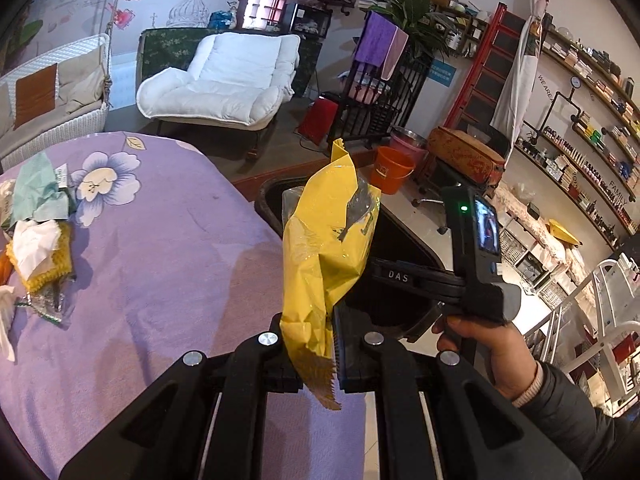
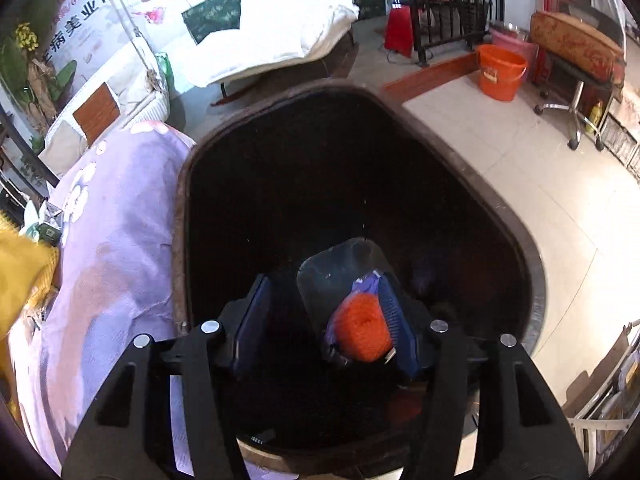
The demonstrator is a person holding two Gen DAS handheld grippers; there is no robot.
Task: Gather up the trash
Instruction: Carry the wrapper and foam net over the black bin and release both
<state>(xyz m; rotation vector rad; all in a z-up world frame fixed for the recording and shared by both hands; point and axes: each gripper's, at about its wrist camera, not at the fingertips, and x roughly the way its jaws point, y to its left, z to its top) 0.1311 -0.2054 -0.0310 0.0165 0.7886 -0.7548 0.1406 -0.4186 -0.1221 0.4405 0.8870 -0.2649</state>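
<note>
My left gripper [image 1: 314, 354] is shut on a yellow snack wrapper [image 1: 326, 248] and holds it upright above the table's right edge, next to the dark trash bin [image 1: 276, 194]. My right gripper [image 2: 326, 320] is open over the bin's mouth [image 2: 516, 216]. A clear plastic packet with an orange ball of mesh [image 2: 360, 332] rests against its right finger [image 2: 394, 320], inside the bin's opening. More trash lies in a pile [image 1: 38, 216] on the purple tablecloth at the far left: tissues, a green wrapper, a yellow sponge.
The purple flowered tablecloth [image 1: 168, 264] covers the table left of the bin. An orange bucket [image 2: 500, 72] and a wheeled stool [image 2: 568, 92] stand on the tiled floor beyond the bin. A white armchair [image 1: 224, 80] stands further back.
</note>
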